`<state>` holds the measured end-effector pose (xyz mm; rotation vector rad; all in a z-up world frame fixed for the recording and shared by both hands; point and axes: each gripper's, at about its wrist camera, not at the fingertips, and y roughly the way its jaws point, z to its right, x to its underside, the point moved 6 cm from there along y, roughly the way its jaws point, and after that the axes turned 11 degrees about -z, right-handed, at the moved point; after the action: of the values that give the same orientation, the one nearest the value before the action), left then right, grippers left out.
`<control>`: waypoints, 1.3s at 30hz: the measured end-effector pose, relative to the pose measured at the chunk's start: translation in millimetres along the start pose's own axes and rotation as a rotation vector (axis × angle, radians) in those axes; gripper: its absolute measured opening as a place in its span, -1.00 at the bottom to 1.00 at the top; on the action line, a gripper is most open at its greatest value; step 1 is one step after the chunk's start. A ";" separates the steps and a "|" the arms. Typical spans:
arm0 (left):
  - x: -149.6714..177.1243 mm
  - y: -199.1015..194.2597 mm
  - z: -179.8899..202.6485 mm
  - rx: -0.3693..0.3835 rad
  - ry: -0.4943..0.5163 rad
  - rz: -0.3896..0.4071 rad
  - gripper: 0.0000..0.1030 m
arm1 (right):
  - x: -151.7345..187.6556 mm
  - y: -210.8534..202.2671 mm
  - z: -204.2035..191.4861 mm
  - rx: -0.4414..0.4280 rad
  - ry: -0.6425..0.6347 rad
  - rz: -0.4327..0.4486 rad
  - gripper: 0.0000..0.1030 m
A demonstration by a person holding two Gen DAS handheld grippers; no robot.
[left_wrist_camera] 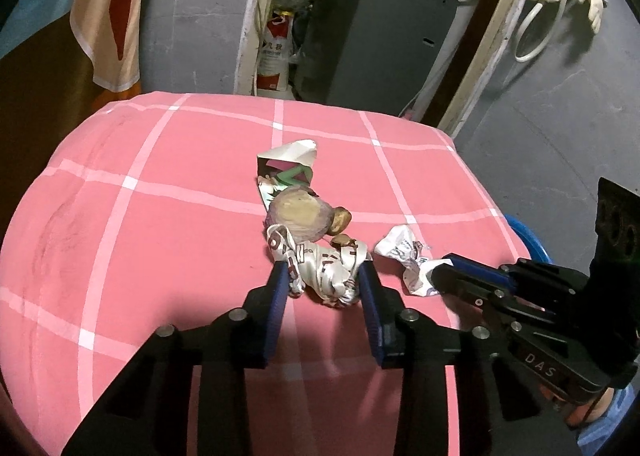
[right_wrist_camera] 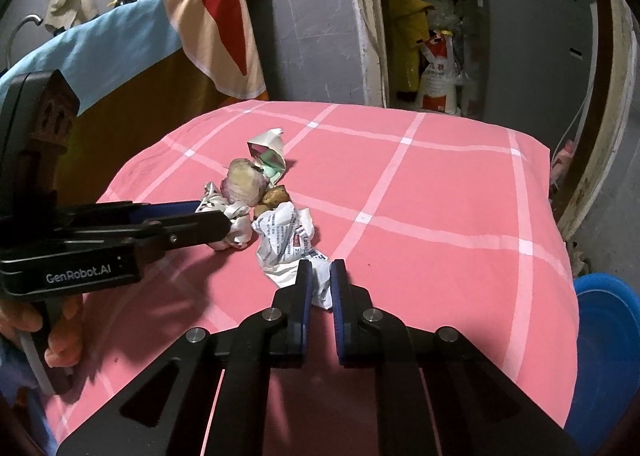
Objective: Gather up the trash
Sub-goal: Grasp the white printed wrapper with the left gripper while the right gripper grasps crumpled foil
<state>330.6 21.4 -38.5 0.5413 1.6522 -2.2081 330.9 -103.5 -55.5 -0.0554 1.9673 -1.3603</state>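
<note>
A small heap of trash lies near the middle of a table covered with a pink cloth (left_wrist_camera: 160,216) crossed by white lines. Nearest the left wrist camera is a crumpled shiny white wrapper (left_wrist_camera: 324,268) with dark red print; the left gripper (left_wrist_camera: 324,276) has its two blue-padded jaws closed in on either side of it, the pads pressing against the crumpled foil. Just behind that wrapper sits a cut piece of purple-skinned vegetable (left_wrist_camera: 300,216) with a pale cut face, with a small brown scrap (left_wrist_camera: 340,218) touching its right side. Behind those lies a folded white carton (left_wrist_camera: 290,164) with green and pink print inside. To the right of the shiny wrapper is a crumpled white paper bag (right_wrist_camera: 286,240) with blue and red printing. The right gripper (right_wrist_camera: 322,280) is closed almost fully on the near end of this paper, which is pinched between its blue pads. A hand (right_wrist_camera: 60,332) shows at the left edge of the right wrist view, holding the left gripper's handle. A blue basin (right_wrist_camera: 604,320) sits below the table's right edge. Beyond the table are grey walls, a doorway with a grey appliance (left_wrist_camera: 380,28) and a white and red sack (left_wrist_camera: 274,56), and a beige and red cloth (left_wrist_camera: 110,8) hanging over a counter.
</note>
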 end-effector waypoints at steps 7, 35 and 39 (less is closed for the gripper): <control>0.9 -0.8 -1.7 0.017 -0.011 0.001 -0.55 | 1.0 -0.9 2.3 -0.037 0.020 0.010 -0.74; 25.2 -24.6 -10.1 0.032 -0.050 0.031 -0.61 | -1.4 11.5 -23.2 0.011 -0.099 -0.021 -0.85; 29.7 -26.8 -5.9 0.033 -0.043 0.039 -0.61 | 4.3 6.0 -23.5 0.021 -0.102 -0.003 -0.87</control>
<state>292.5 33.3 -32.1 0.5264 1.5729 -2.2075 316.2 -84.0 -58.7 -0.1159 1.8690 -1.3528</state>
